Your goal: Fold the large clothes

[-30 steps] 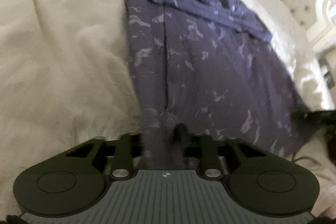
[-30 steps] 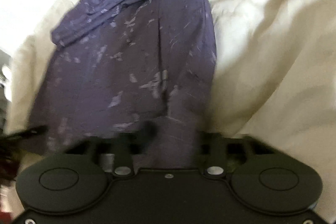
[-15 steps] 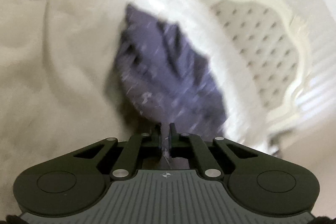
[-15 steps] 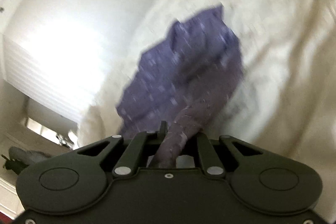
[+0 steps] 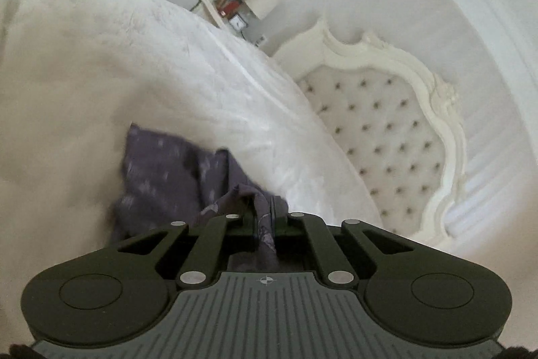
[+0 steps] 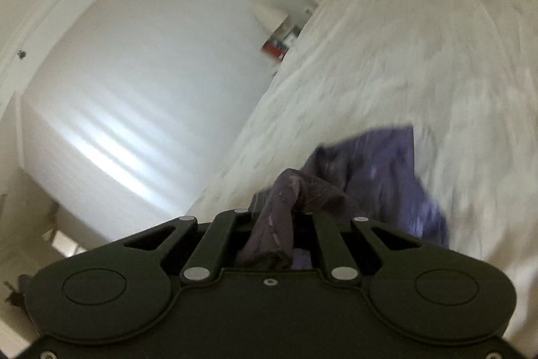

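Bedding dominates both views: a cream duvet (image 5: 84, 83) covers the bed and serves as the landmark, with a tufted white headboard (image 5: 383, 137) beyond its far edge and a cluttered bedside shelf (image 5: 235, 9) past that edge in the left wrist view. Over the duvet hangs the task's thing, a purple patterned garment (image 5: 161, 177), lifted by one edge so that most of its cloth trails down toward the duvet below the grippers; motion blur makes it hard to tell whether the lower part touches the duvet or swings just clear of it. The left gripper (image 5: 265, 217) has its jaws clenched on a bunched strip of the garment, which runs back between the fingers toward the camera. The right gripper (image 6: 285, 217) is likewise clamped on a thicker gathered wad of the same garment (image 6: 386, 170), held above the duvet near its edge. As for progress, I judge the task to be in an early to middle stage: both corners are secured and the cloth is raised, but no crisp fold line or stacked, squared layer is visible. What seems left is laying the garment back on the duvet, carrying the held edge over, smoothing, and making further folds.
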Motion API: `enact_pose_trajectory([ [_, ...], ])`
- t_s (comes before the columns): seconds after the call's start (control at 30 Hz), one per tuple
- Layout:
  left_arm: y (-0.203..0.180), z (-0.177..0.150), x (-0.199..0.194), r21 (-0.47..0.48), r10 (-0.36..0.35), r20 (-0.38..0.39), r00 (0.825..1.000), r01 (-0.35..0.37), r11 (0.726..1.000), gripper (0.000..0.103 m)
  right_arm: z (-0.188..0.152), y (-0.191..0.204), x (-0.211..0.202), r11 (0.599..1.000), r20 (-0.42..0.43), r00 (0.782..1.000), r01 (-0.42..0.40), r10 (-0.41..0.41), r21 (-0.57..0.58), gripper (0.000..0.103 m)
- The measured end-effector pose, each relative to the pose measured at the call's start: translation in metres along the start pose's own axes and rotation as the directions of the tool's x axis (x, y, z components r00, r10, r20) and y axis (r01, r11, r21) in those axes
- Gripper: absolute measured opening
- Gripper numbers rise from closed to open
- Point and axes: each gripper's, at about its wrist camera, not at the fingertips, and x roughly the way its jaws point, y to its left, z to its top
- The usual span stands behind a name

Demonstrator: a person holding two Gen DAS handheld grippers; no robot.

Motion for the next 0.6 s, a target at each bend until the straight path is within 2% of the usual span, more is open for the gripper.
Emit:
enact_pose_trajectory([
  [0.1, 0.003, 0.010, 0.027, 0.012, 0.044, 0.022, 0.999, -0.044, 0.999, 0.006, 0.014, -0.005, 0.036, 0.999, 0.027, 0.998, 0.051, -0.051, -0.017, 0.015],
  [0.2, 0.018, 0.019, 0.050, -0.014, 0.101, 0.036, 0.994, -0.101, 0.995, 0.006, 0.024, -0.018, 0.068, 0.994, 0.055, 0.993, 0.105, -0.105, 0.003, 0.015],
  [0.3, 0.037, 0.023, 0.073, -0.075, 0.135, 0.018, 0.991, -0.133, 0.988, 0.006, 0.031, -0.034, 0.095, 0.988, 0.062, 0.986, 0.156, -0.156, 0.009, 0.014],
  [0.37, 0.048, 0.024, 0.085, -0.083, 0.163, 0.006, 0.987, -0.162, 0.983, 0.006, 0.033, -0.042, 0.111, 0.983, 0.042, 0.982, 0.183, -0.183, 0.010, 0.014],
  [0.5, 0.066, 0.031, 0.103, -0.124, 0.188, -0.016, 0.982, -0.189, 0.974, 0.010, 0.035, -0.055, 0.140, 0.972, 0.012, 0.972, 0.235, -0.235, -0.013, 0.015],
  [0.6, 0.081, 0.035, 0.113, -0.186, 0.164, -0.039, 0.986, -0.168, 0.968, 0.015, 0.035, -0.063, 0.155, 0.965, -0.009, 0.965, 0.263, -0.263, -0.021, 0.016],
])
